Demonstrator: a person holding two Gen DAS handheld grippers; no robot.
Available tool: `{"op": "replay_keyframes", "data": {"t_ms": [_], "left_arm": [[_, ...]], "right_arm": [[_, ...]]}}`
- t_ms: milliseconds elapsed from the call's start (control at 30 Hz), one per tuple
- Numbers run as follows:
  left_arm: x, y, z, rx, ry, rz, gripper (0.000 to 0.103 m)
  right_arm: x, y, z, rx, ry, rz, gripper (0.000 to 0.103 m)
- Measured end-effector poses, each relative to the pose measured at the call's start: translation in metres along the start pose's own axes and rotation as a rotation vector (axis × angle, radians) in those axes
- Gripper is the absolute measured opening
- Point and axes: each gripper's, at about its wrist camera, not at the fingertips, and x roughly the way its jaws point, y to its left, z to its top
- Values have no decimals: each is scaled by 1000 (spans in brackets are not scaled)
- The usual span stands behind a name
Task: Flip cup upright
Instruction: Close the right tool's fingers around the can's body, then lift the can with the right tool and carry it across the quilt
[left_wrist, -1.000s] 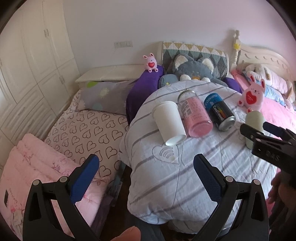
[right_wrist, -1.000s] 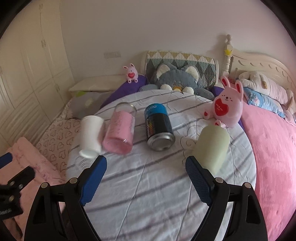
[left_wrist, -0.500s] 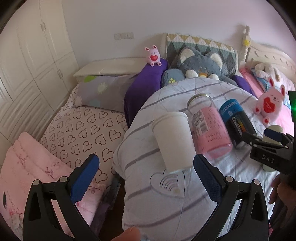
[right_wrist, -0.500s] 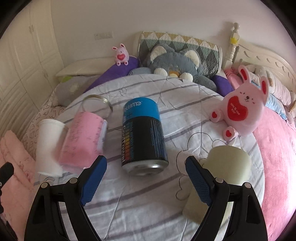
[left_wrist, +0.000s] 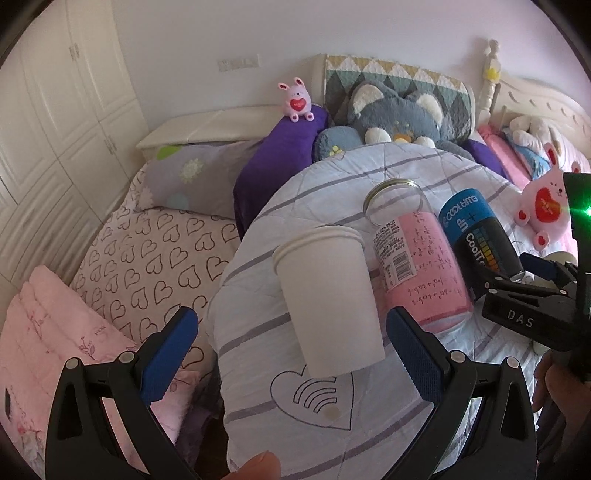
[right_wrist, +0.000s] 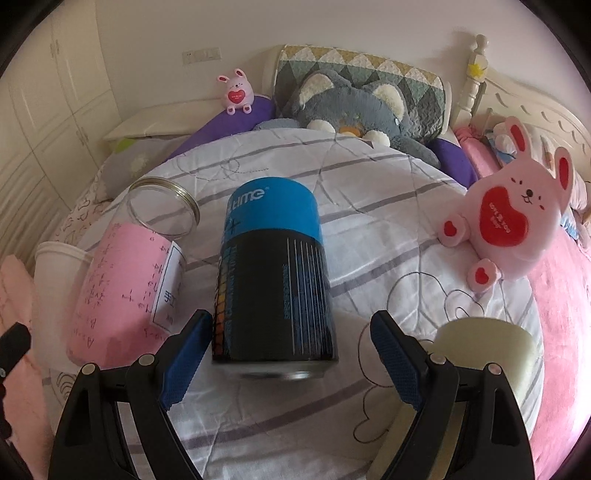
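A white paper cup (left_wrist: 328, 295) lies on its side on the striped quilt (left_wrist: 332, 424). My left gripper (left_wrist: 291, 332) is open, its blue pads on either side of the cup's near end without touching it. To the cup's right lie a pink-labelled glass jar (left_wrist: 417, 266) and a blue-and-black can (left_wrist: 476, 236). In the right wrist view the can (right_wrist: 273, 280) lies between the fingers of my open right gripper (right_wrist: 291, 354), apart from both pads. A pale green cup (right_wrist: 484, 350) lies on its side just right of the right finger. The white cup (right_wrist: 55, 273) shows at the far left.
A pink bunny plush (right_wrist: 509, 221) sits on the quilt at the right, and a grey cat plush (right_wrist: 347, 103) and pillows lie behind. The quilt's edge drops to a heart-print mattress (left_wrist: 155, 258) on the left. White cupboards (left_wrist: 55, 129) line the left wall.
Both grippers have moved forward and down toward the quilt. The white cup now lies between the left fingers and the can between the right fingers. The objects have not moved.
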Motion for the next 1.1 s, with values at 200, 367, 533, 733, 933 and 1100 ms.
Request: {"op": "replay_keyframes", "data": {"t_ms": [200, 367, 533, 733, 933, 1100], "left_arm": [[5, -1, 3, -4, 5, 5, 103], [6, 1, 4, -7, 6, 8, 103], [1, 2, 3, -3, -2, 8, 103], [-25, 3, -7, -10, -31, 4, 103], [-61, 3, -28, 2, -59, -3, 103], [-89, 3, -59, 24, -65, -15, 103]], "right_arm": [[13, 2, 5, -6, 17, 22, 87], [17, -2, 3, 10, 21, 56, 68], [7, -4, 2, 33, -2, 83, 68], [-26, -4, 2, 37, -53, 101, 68], [-76, -4, -26, 51, -102, 120, 68], [-118, -2, -80, 68, -114, 146, 68]]}}
